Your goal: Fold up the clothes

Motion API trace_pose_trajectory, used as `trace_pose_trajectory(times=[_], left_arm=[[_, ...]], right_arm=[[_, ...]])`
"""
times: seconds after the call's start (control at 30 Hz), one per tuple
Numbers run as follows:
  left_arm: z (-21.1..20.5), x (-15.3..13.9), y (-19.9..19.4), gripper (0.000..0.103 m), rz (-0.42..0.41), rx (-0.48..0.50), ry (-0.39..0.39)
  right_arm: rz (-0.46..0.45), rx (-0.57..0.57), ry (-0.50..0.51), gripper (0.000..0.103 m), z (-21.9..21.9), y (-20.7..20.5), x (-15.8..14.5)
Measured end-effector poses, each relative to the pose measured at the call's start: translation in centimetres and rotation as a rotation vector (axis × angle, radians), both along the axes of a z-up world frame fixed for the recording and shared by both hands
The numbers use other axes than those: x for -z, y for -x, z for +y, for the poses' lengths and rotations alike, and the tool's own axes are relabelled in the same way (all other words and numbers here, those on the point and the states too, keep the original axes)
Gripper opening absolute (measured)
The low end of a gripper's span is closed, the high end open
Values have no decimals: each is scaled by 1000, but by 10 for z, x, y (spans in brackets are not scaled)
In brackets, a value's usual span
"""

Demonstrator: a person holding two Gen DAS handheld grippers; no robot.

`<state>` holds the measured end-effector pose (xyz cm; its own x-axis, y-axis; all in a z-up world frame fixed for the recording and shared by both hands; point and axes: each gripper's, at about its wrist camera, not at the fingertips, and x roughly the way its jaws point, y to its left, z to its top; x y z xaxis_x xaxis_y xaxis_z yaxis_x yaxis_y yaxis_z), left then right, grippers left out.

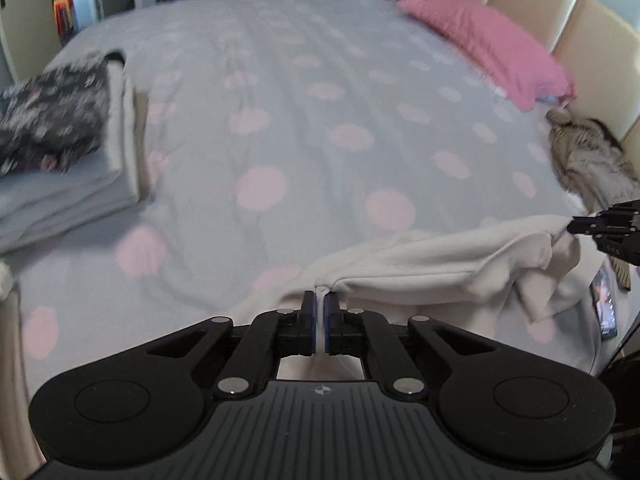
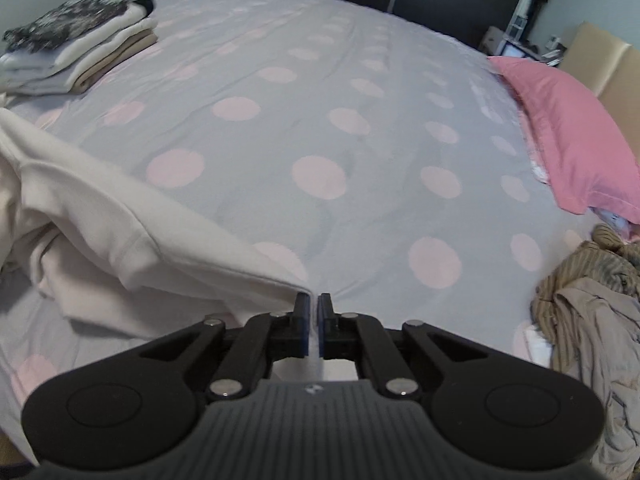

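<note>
- Cream fabric is what both your tools have hold of: the cream garment lies bunched along the near edge of the bed, stretched between the two grippers.
- Your left gripper has its fingers pressed almost together, with a thin fold of the garment's edge pinched between the blue pads.
- Your right gripper has its fingers drawn just as close, and a corner of the same garment runs into the narrow gap between them (from the left wrist view you can see that gripper gripping the cloth at the far right).
- Between the two grips the cloth sags and crumples in loose folds, resting on the grey bedcover with pink dots.
- A stack of folded clothes sits at the far left corner of the bed, well apart from the garment; a dark patterned piece lies on top of it.
- A pink pillow lies along the right side by the beige padded headboard.
- A heap of unfolded brownish clothes lies on the right near the pillow.
- A phone lies by the bed's near right edge, just beside the cream cloth.
</note>
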<state>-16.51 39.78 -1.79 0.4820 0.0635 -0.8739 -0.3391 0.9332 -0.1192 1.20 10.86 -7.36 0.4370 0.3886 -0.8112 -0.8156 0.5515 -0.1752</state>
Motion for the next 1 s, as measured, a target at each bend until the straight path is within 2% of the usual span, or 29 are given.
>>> trace_pose_trajectory(times=[0.07, 0.17, 0.27, 0.33, 0.4, 0.47, 0.57, 0.6, 0.63, 0.67, 0.8, 0.93, 1.0], left_arm=[[2, 15, -2, 2, 54, 0, -11], [-9, 42, -12, 2, 124, 58, -76], [-23, 53, -18, 3, 139, 115, -160], [-32, 49, -18, 10, 119, 164, -234], [-46, 40, -14, 30, 76, 228, -325], [-63, 31, -12, 42, 33, 300, -410], [-83, 27, -12, 43, -6, 402, -458], [-88, 27, -13, 43, -15, 435, -465], [-94, 30, -14, 43, -13, 466, -482], [-100, 34, -15, 43, -7, 496, -503], [-121, 54, -22, 43, 32, 597, -595], [-131, 70, -26, 43, 60, 664, -652], [-133, 75, -27, 36, 66, 680, -677]], right_arm=[[12, -34, 28, 5, 6, 6, 9], [5, -69, 80, 5, 14, 13, 24], [-3, -77, 100, 5, 16, 14, 30], [-3, -78, 85, 7, 13, 14, 28], [-8, -86, 70, 10, 12, 14, 26], [-30, -111, 67, 10, 12, 17, 24], [-73, -172, 84, 13, 14, 25, 23], [-95, -199, 93, 21, 15, 29, 23], [-119, -227, 103, 35, 15, 33, 23], [-146, -254, 112, 39, 16, 37, 22], [-229, -358, 151, 40, 17, 50, 20], [-282, -468, 179, 40, 15, 61, 22], [-303, -518, 201, 40, 16, 67, 27]])
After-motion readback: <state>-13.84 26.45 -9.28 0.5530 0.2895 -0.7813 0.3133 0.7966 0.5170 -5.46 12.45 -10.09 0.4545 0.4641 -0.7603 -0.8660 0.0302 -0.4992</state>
